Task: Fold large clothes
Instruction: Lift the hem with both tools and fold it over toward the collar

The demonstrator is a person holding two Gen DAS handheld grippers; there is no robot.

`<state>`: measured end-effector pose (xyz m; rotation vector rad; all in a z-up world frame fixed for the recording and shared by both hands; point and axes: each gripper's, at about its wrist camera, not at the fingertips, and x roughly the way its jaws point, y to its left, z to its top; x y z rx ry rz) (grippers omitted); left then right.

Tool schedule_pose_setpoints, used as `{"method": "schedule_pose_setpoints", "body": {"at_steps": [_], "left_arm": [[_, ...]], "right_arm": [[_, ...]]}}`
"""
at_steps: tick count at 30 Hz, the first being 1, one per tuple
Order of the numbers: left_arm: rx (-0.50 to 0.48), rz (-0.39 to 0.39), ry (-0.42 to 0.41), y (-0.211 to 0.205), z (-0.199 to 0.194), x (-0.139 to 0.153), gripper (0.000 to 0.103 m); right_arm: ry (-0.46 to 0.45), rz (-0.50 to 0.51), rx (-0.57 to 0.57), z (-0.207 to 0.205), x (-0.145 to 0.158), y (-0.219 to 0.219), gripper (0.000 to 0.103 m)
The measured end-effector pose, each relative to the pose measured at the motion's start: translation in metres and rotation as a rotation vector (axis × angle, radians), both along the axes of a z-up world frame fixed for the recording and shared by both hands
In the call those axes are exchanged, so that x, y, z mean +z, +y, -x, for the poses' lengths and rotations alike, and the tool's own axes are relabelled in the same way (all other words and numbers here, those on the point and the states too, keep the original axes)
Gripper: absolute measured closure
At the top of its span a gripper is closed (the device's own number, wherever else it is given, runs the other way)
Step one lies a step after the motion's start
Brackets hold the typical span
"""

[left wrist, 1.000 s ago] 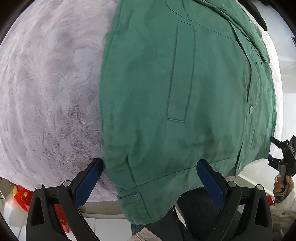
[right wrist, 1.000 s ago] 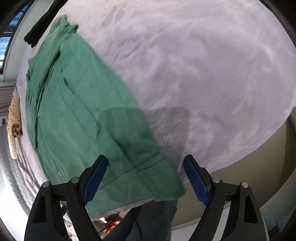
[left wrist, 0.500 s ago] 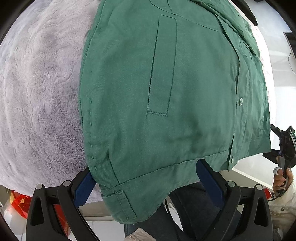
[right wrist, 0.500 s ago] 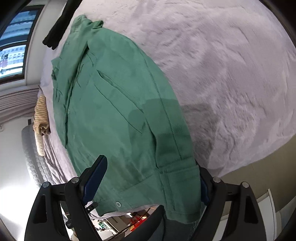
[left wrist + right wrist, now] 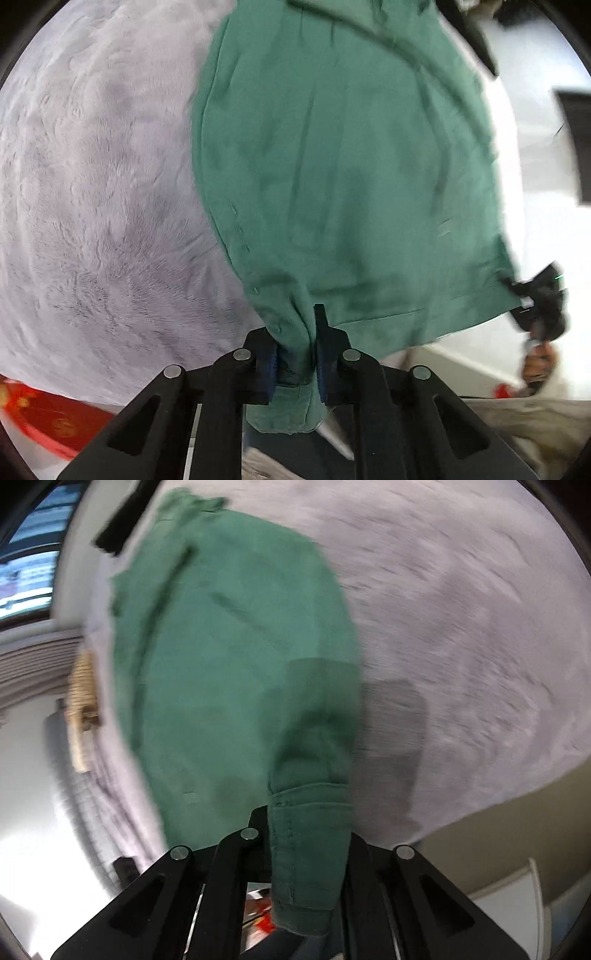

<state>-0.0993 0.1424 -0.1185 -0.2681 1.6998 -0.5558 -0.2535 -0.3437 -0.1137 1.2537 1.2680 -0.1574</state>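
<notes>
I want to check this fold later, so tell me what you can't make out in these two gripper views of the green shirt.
- Left wrist view: motion blur smears the green shirt; buttons unreadable.
- Left wrist view: right gripper small at the edge; its fingers can't be made out.
- Right wrist view: right gripper's fingers hidden behind the bunched hem.
- Right wrist view: collar blurred.
- Both views: the bed cover runs off frame.

A pale lilac plush bedcover (image 5: 480, 646) fills the room, a bright window (image 5: 26, 572) beside it.
</notes>
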Motion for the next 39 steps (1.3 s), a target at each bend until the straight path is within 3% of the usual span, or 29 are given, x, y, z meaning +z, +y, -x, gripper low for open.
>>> {"method": "schedule_pose_setpoints", "body": {"at_steps": [4, 10, 15, 19, 25, 27, 28, 29, 31, 32, 34, 39], "left_arm": [[0.111, 0.131, -0.026, 0.007, -0.027, 0.038, 0.087], [0.272, 0.198, -0.133, 0.004, -0.101, 0.071, 0.087], [0.300, 0.098, -0.222, -0.018, -0.163, 0.076, 0.087], [0.360, -0.013, -0.249, -0.024, -0.198, 0.067, 0.087], [0.312, -0.128, -0.285, -0.048, -0.213, 0.073, 0.087], [0.292, -0.168, -0.300, -0.053, -0.213, 0.078, 0.086], [0.289, -0.186, -0.302, -0.054, -0.213, 0.080, 0.086], [0.291, -0.199, -0.298, -0.055, -0.213, 0.081, 0.079], [0.297, -0.257, -0.324, -0.056, -0.215, 0.087, 0.036], [0.303, -0.302, -0.368, -0.057, -0.215, 0.092, 0.005], [0.294, -0.343, -0.454, -0.057, -0.215, 0.103, 0.001], [0.233, -0.355, -0.449, -0.060, -0.222, 0.094, 0.001]], "right_arm": [[-0.132, -0.069, -0.014, -0.035, 0.030, -0.012, 0.096], [-0.257, -0.109, -0.018, -0.111, 0.053, -0.032, 0.096], [-0.265, -0.125, -0.034, -0.177, 0.048, -0.053, 0.096], [-0.215, -0.134, -0.108, -0.205, 0.022, -0.079, 0.095], [-0.130, -0.114, -0.037, -0.246, -0.001, -0.093, 0.089], [-0.124, -0.113, -0.010, -0.253, -0.002, -0.093, 0.085], [-0.122, -0.111, -0.003, -0.255, -0.002, -0.095, 0.077], [-0.127, -0.109, 0.001, -0.257, -0.002, -0.096, 0.064], [-0.155, -0.093, 0.000, -0.262, 0.003, -0.099, 0.038], [-0.172, -0.071, 0.008, -0.263, 0.009, -0.102, 0.037], [-0.175, -0.039, 0.025, -0.265, 0.016, -0.108, 0.037], [-0.131, 0.101, 0.112, -0.270, 0.026, -0.106, 0.037]]}}
